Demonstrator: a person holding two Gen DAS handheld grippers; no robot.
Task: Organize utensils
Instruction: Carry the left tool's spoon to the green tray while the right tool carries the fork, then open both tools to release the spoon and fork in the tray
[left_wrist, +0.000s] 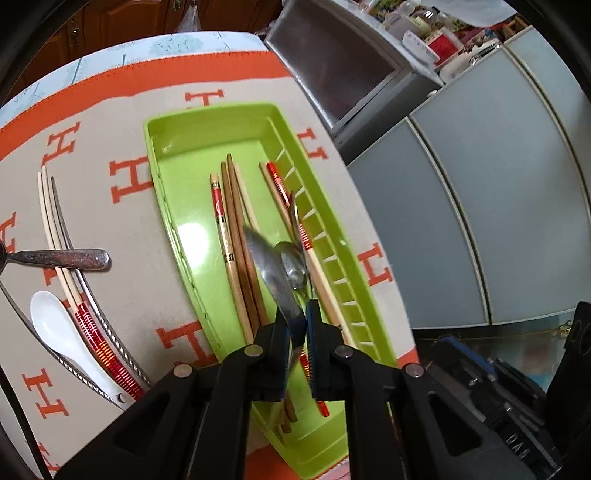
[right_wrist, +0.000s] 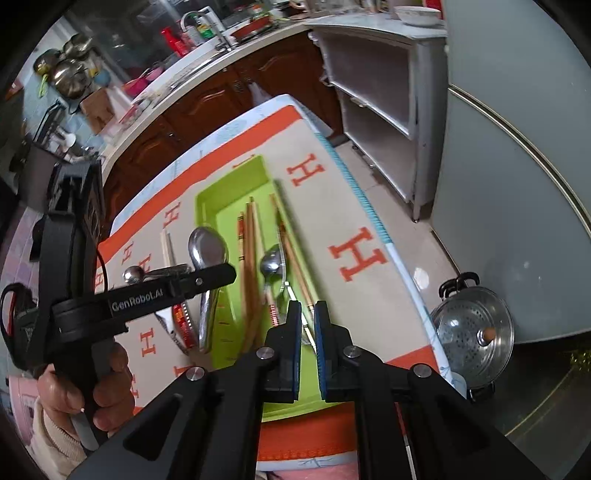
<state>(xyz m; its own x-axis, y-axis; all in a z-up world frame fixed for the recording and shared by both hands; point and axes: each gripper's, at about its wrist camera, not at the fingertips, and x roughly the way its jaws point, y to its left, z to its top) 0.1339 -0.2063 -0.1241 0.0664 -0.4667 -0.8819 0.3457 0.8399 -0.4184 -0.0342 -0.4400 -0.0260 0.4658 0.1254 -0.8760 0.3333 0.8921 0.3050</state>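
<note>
A green tray (left_wrist: 162, 177) (right_wrist: 207, 199) lies on the orange-and-beige mat with several wooden chopsticks (left_wrist: 236, 236) (right_wrist: 249, 258) and a small metal spoon (left_wrist: 293, 266) (right_wrist: 272, 264) inside. My left gripper (left_wrist: 300, 321) (right_wrist: 221, 273) hangs over the tray's near end, shut on the handle of a large metal spoon (left_wrist: 264, 258) (right_wrist: 207, 243) whose bowl points away. My right gripper (right_wrist: 307, 325) is above the tray's near right side. Its pads stand a narrow gap apart with nothing between them, and the small spoon lies just beyond its tips.
Left of the tray on the mat lie cream chopsticks (left_wrist: 55, 236), a metal spoon (left_wrist: 62, 258), a white ceramic spoon (left_wrist: 55, 317) and metal chopsticks (left_wrist: 110, 339). A steel pot with a lid (right_wrist: 472, 332) sits on the floor beside the table's right edge. Cabinets stand beyond.
</note>
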